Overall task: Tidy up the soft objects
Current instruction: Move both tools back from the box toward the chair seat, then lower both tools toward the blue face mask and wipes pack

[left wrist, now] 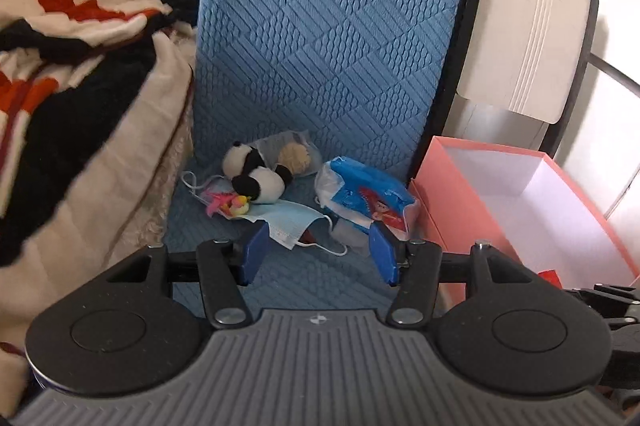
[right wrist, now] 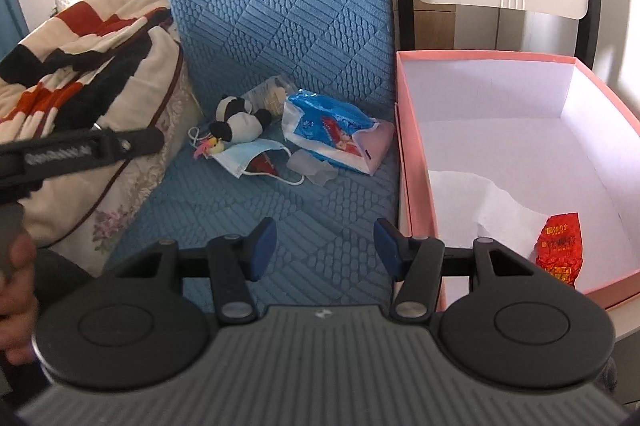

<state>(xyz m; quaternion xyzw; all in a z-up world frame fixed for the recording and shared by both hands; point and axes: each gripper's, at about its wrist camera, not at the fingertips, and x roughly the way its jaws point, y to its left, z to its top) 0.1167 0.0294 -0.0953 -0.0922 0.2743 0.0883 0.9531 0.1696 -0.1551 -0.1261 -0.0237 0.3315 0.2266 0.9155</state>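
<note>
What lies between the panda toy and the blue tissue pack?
Bare blue mat separates the panda toy from the tissue pack, clearest in the right wrist view.

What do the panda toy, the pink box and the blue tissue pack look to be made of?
Panda toy: plush fabric, matte and fuzzy, sagging softly. Pink box: probably cardboard, with thin straight walls, a matte pink outside and a white inside. Blue tissue pack: thin plastic film, glossy and crinkled, with bright highlights.
</note>
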